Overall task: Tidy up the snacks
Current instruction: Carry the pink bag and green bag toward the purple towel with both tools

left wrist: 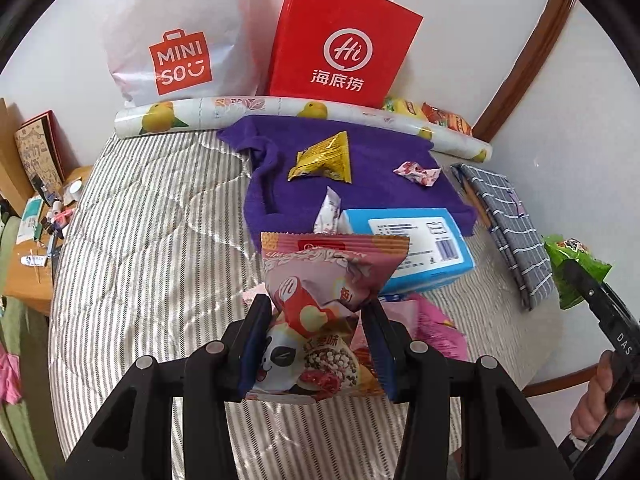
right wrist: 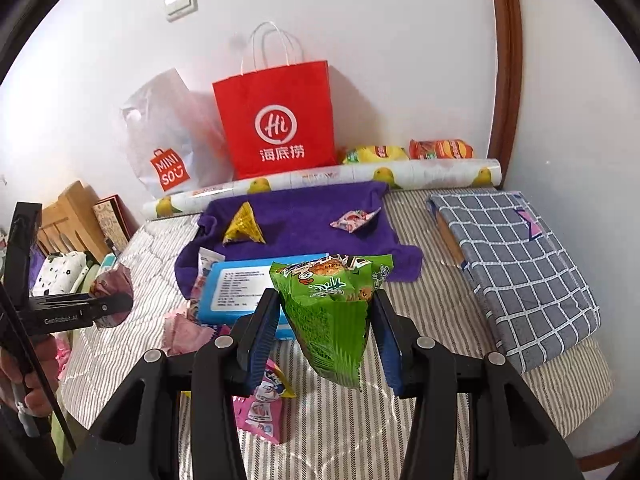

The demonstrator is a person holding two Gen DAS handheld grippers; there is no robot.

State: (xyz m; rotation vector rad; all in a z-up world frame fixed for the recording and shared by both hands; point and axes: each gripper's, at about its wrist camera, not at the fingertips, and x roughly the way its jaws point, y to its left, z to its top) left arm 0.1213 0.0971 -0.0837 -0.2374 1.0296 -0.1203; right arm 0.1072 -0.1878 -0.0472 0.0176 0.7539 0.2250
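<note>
1. Black left gripper (left wrist: 316, 344) has its blue-padded fingers (left wrist: 252, 344) clamped on a pink crinkled foil snack packet with a panda print (left wrist: 320, 300), held above the striped grey-and-white quilt (left wrist: 152, 240), on the near side of the purple towel (left wrist: 384, 160);
2. Black right gripper (right wrist: 326, 334) has its fingers pressed on a green foil snack packet (right wrist: 332, 304), also on the near side of the purple towel (right wrist: 304, 216);
3. A yellow triangular foil packet (left wrist: 324, 158) and a small pink-and-white wrapped sweet (left wrist: 418, 172) lie apart on the towel;
4. A light blue flat box (left wrist: 416, 248) overlaps the towel's near edge;
5. A red paper bag with white handles (right wrist: 276, 128) and a white plastic shopping bag (left wrist: 176, 32) stand behind the towel against the wall.
</note>
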